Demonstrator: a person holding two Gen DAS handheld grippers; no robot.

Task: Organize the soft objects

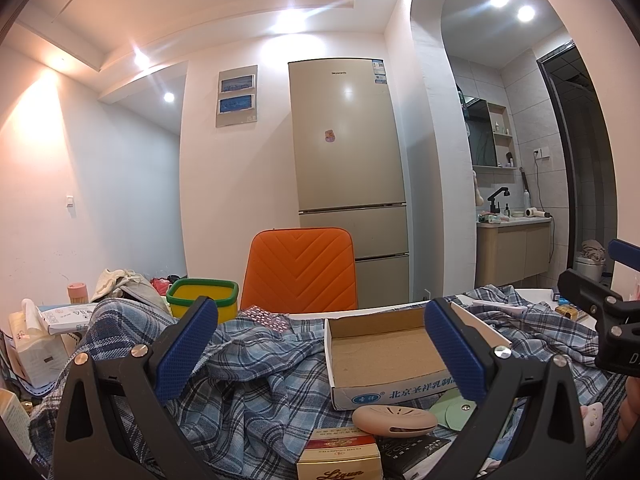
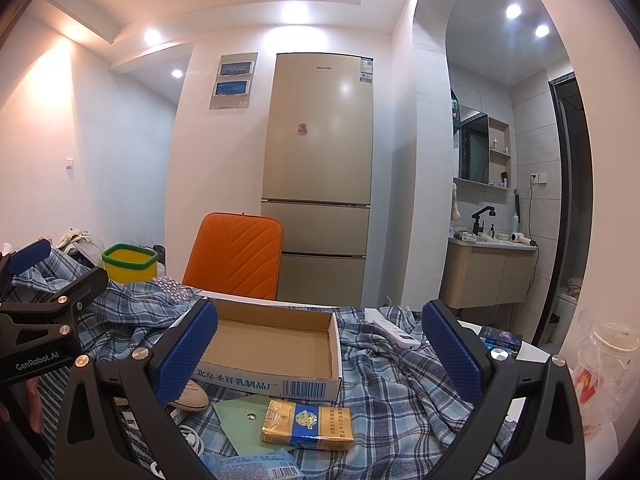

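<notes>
A blue plaid shirt [image 1: 248,376] lies crumpled over the table; it also shows in the right wrist view [image 2: 400,392]. My left gripper [image 1: 320,356] is open and empty above the shirt, beside an empty shallow cardboard box [image 1: 384,348]. My right gripper [image 2: 320,352] is open and empty over the same box [image 2: 276,344]. A pink oval case [image 1: 394,420], a green pouch [image 2: 240,420] and a yellow cigarette pack [image 2: 308,428] lie on the shirt in front of the box. The left gripper's side shows at the left of the right wrist view [image 2: 44,300].
A yellow bin with a green rim [image 1: 202,296] stands at the back left beside an orange chair [image 1: 300,268]. A red cigarette carton [image 1: 338,456], tissue packs [image 1: 32,344], a white remote [image 2: 396,334] and a plastic-wrapped jar [image 2: 608,360] lie around. A fridge [image 1: 344,160] stands behind.
</notes>
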